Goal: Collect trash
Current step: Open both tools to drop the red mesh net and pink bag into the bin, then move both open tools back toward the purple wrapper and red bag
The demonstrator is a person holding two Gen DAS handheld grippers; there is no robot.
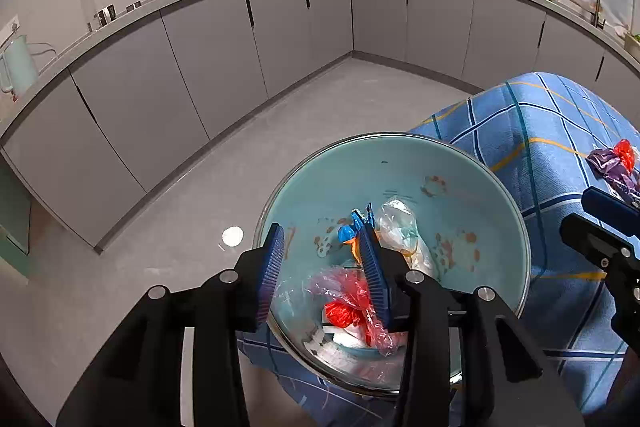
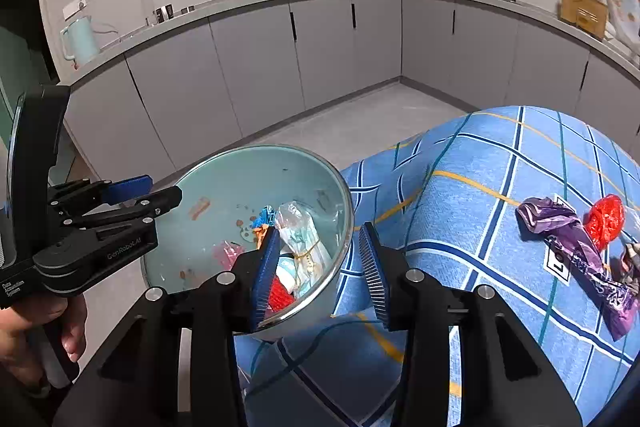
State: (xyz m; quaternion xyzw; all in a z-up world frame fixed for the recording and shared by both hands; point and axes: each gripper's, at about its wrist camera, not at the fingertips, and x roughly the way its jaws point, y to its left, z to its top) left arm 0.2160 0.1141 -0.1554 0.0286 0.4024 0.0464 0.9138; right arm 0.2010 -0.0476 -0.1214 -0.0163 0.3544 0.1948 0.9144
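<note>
Plastic trash (image 1: 352, 303) is lying in the bowl (image 1: 460, 163) at lower centre while the left gripper (image 1: 324, 267) and right gripper (image 2: 320, 275) are hovering spread and empty, risking tipping its overhanging rim off the desk (image 2: 500, 167).

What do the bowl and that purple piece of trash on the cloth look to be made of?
Bowl: likely enamelled or coated metal, with a glossy pale-blue inside and a thin shiny silver rim. Purple wrapper: thin plastic or foil film, judging by its sharp crinkles and glints. It lies on a woven-looking checked tablecloth.
</note>
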